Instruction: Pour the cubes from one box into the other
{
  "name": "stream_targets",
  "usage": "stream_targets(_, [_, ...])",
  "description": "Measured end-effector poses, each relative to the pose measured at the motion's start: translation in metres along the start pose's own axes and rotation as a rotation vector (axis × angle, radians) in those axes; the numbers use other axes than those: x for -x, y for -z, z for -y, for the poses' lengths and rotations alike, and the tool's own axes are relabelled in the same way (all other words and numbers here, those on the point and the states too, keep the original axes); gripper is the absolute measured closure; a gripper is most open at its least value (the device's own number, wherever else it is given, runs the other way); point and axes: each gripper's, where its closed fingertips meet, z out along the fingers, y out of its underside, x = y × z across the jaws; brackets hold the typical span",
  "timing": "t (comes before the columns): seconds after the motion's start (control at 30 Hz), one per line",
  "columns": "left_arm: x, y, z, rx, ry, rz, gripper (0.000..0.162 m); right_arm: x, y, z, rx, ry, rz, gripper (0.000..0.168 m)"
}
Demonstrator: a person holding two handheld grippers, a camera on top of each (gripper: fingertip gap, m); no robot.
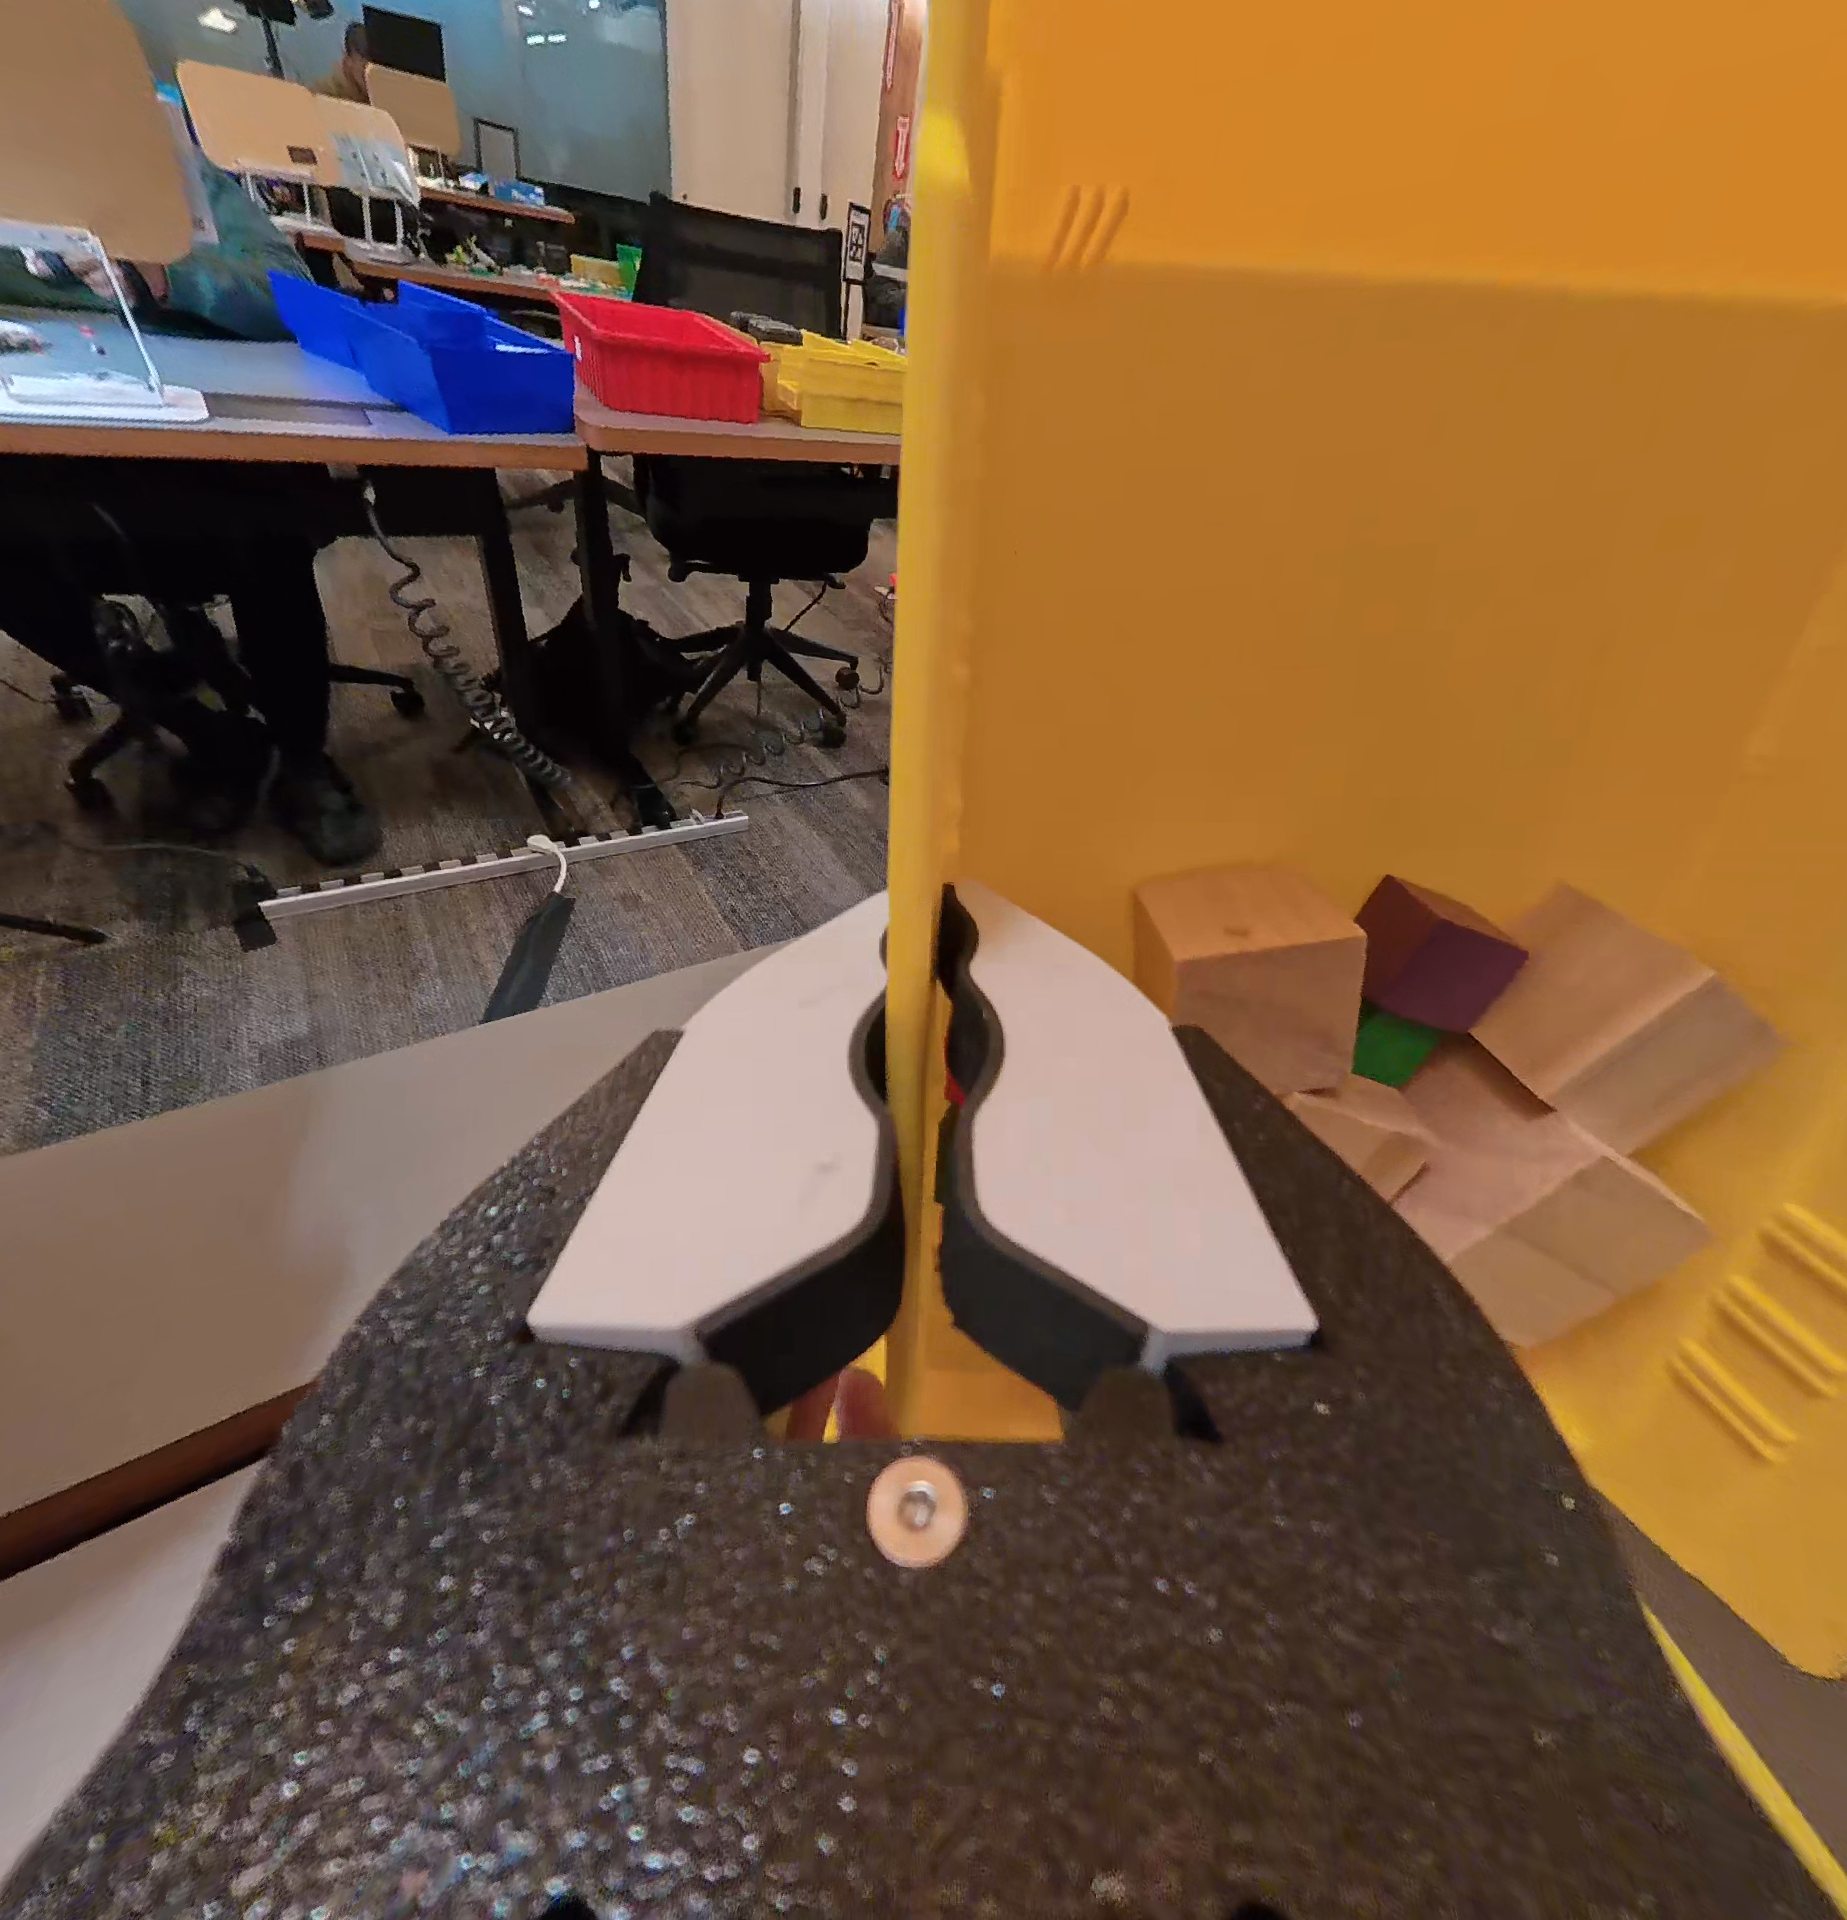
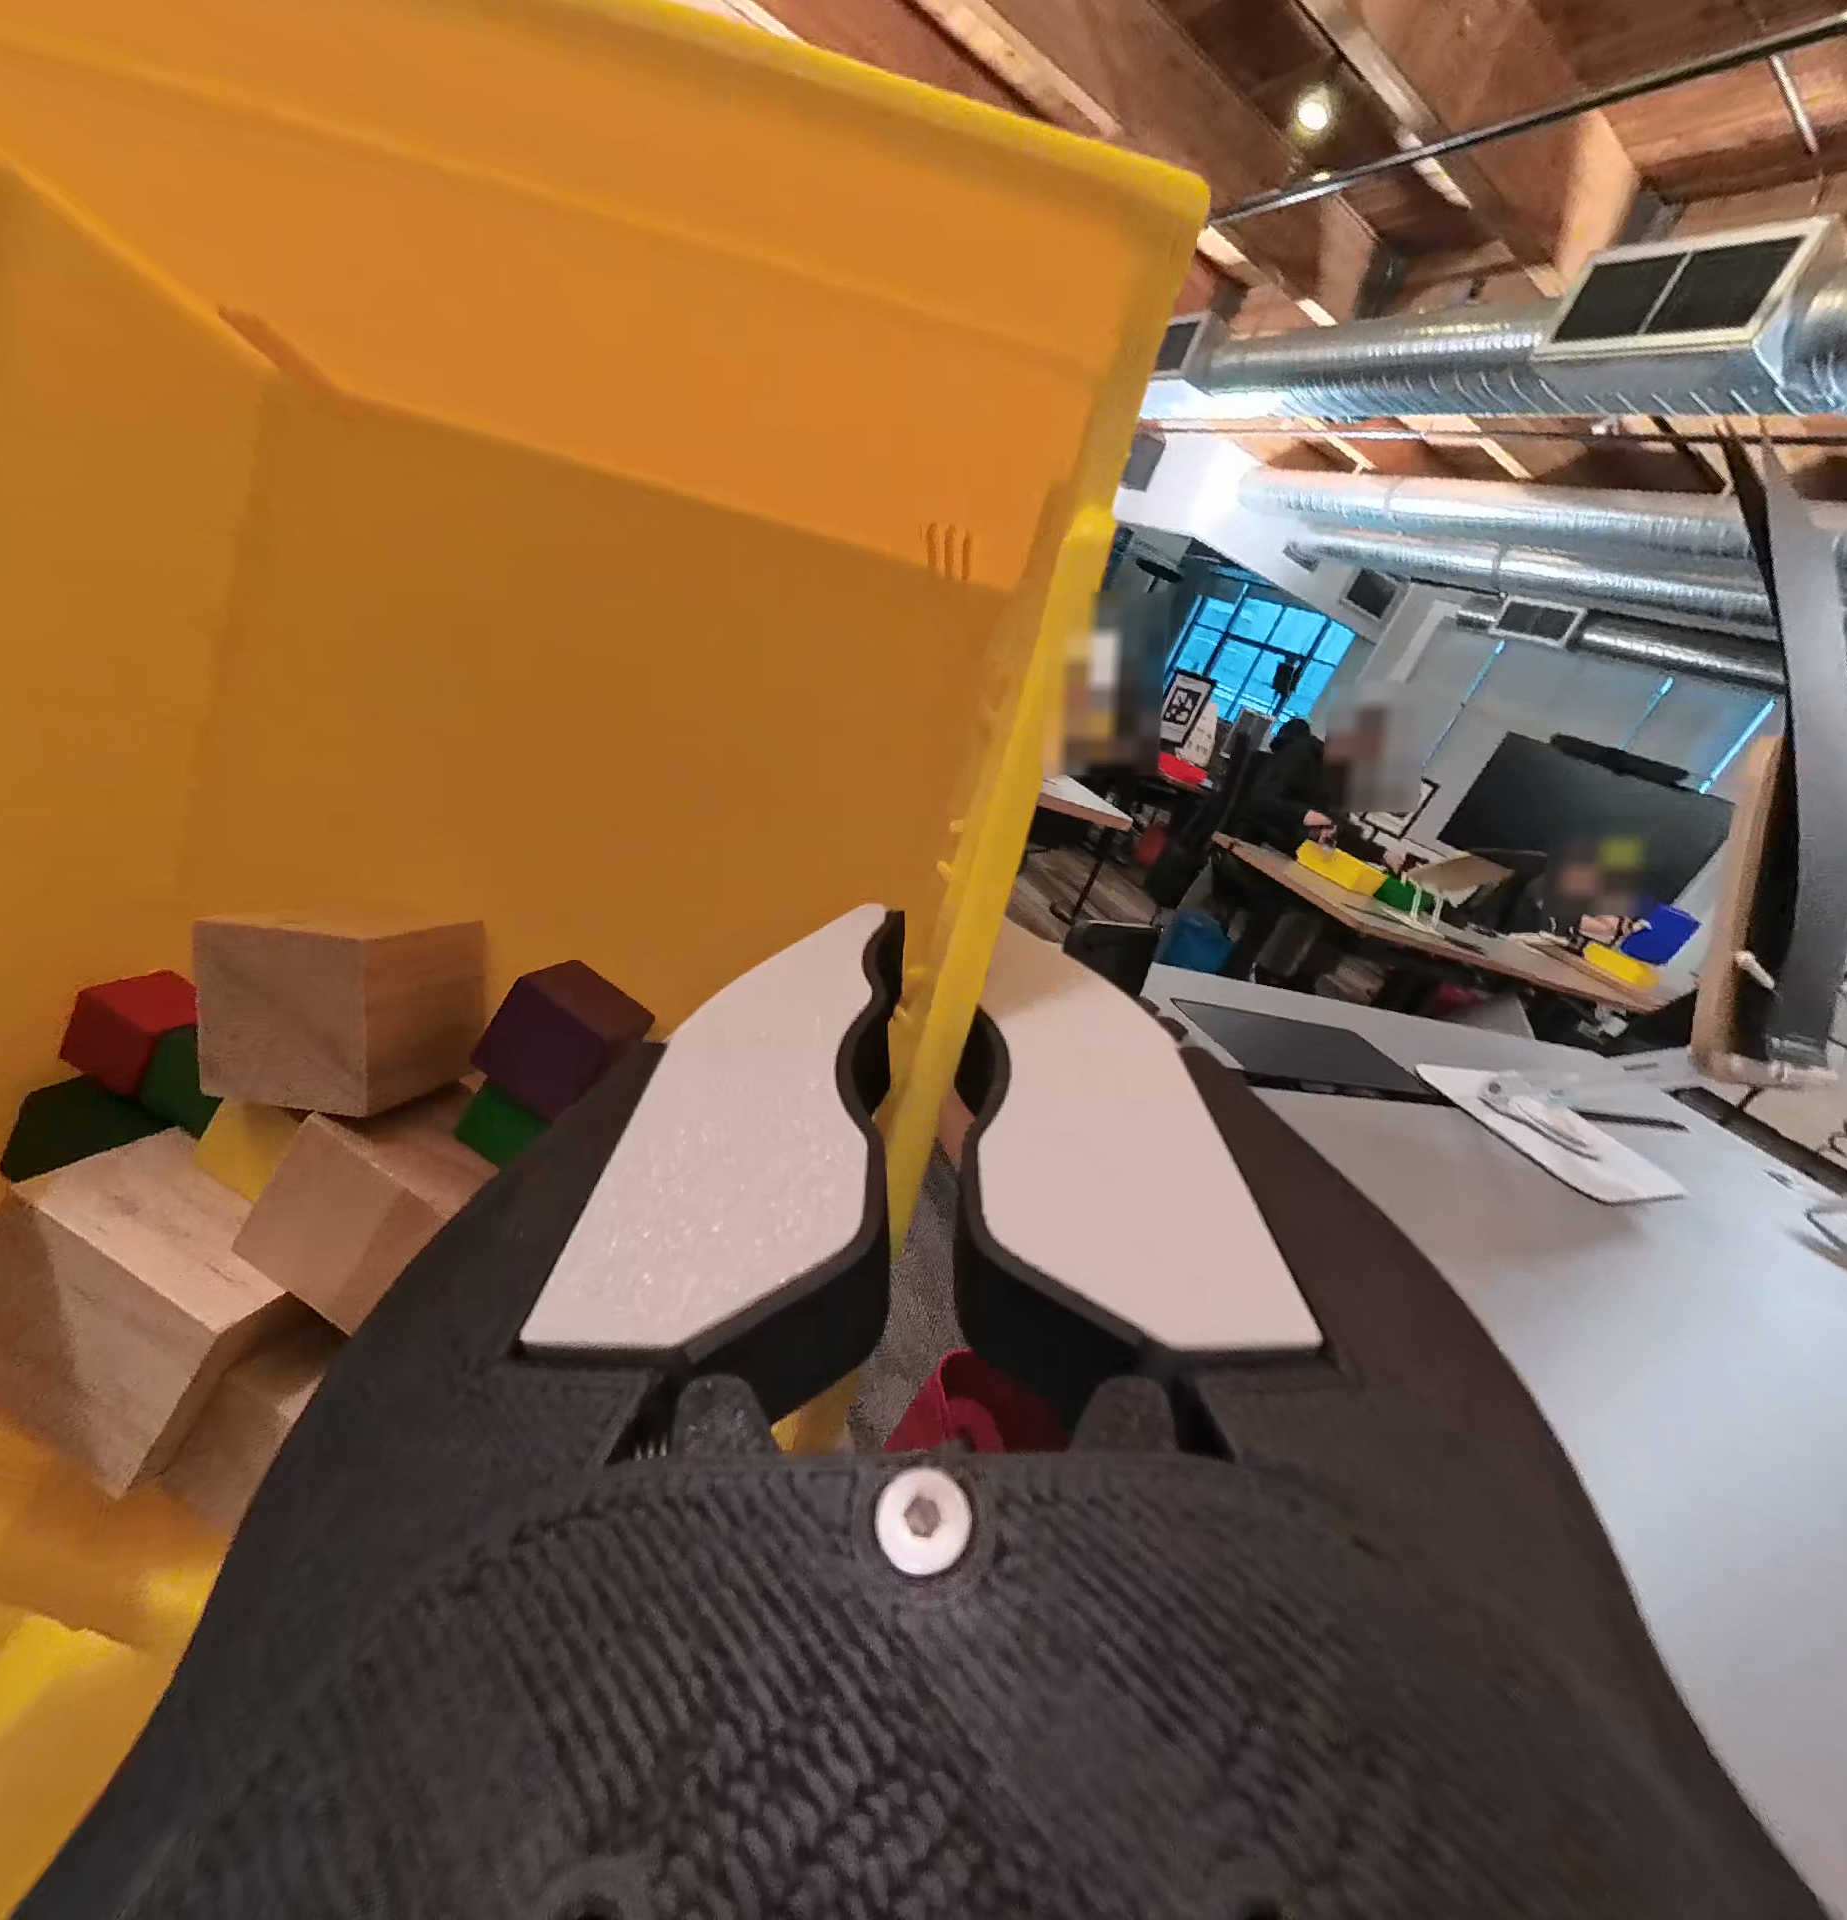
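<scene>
The left gripper and right gripper each pinch an opposite wall of the tilted yellow box. Inside it, between them, wooden and coloured cubes lie heaped in its low corner.

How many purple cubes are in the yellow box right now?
1: the purple cube sits atop the pile against the yellow box wall, above a green cube. More may be buried beneath.
</scene>
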Motion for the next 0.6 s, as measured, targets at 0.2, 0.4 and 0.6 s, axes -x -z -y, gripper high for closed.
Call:
stream_targets(0.2, [-0.002,0.002,0.003,-0.006,0.007,-0.028,0.161,-0.001,0.002,0.004,-0.047,-0.217,0.077,0.16])
stream_targets(0.4, [0.001,0.008,0.002,-0.064,0.045,-0.023,0.16,0.004,0.003,0.011,-0.04,-0.257,0.158,0.159])
stream_targets(0.6, [-0.001,0.012,0.0,-0.095,0.035,-0.022,0.16,0.003,0.002,0.005,-0.017,-0.315,0.181,0.159])
